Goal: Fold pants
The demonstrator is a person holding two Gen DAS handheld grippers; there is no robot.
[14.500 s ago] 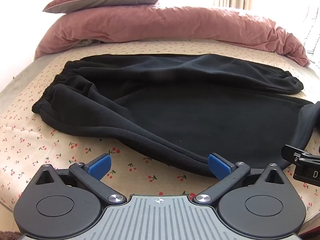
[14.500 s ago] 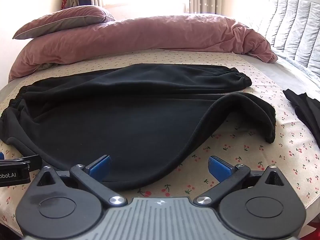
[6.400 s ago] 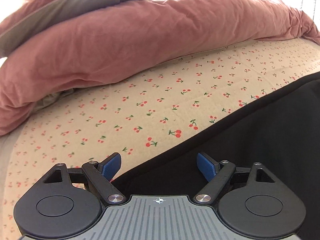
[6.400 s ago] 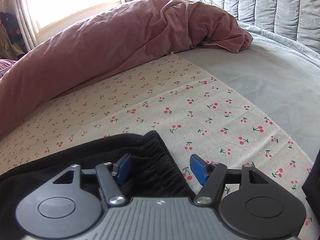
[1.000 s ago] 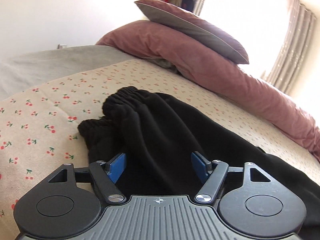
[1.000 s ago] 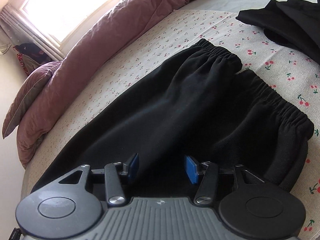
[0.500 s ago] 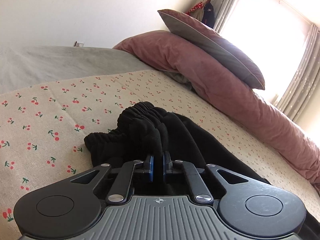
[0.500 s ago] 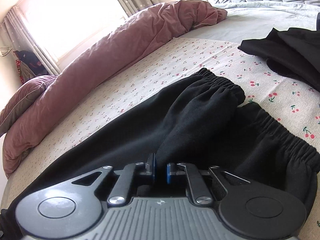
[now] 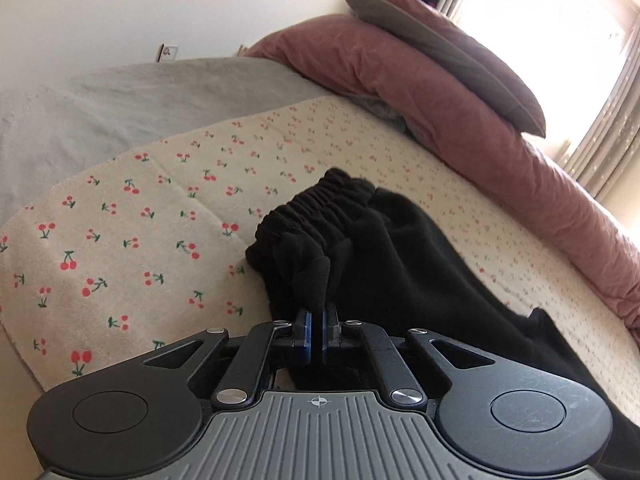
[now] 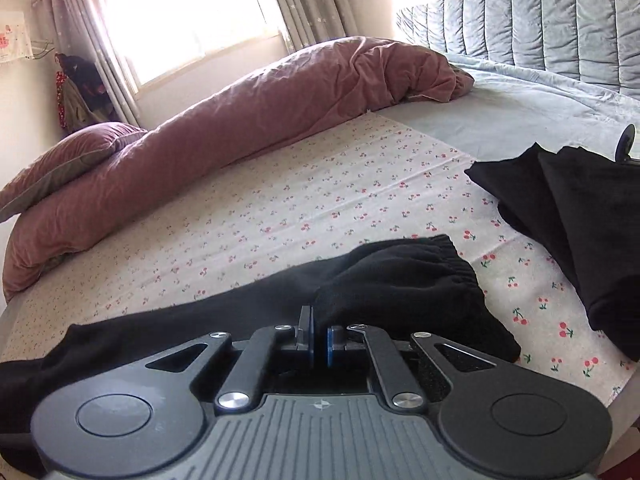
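Black fleece pants (image 9: 400, 256) lie on a cherry-print sheet (image 9: 120, 232), folded lengthwise. My left gripper (image 9: 318, 330) is shut on a pinch of the pants fabric near the gathered elastic end (image 9: 316, 208), which is lifted off the sheet. My right gripper (image 10: 318, 340) is shut on the pants (image 10: 392, 284) near the other elastic end (image 10: 452, 260), and that end also hangs raised above the sheet.
A pink duvet (image 10: 260, 112) and a pillow (image 9: 436, 48) lie along the far side of the bed. Another black garment (image 10: 580, 216) lies folded at the right. A grey sheet (image 10: 512, 120) and a quilted headboard (image 10: 540, 16) are beyond it.
Both grippers, shut on the pants for the last half second, have lifted the two ends off the sheet. One second ago both were open over the fabric.
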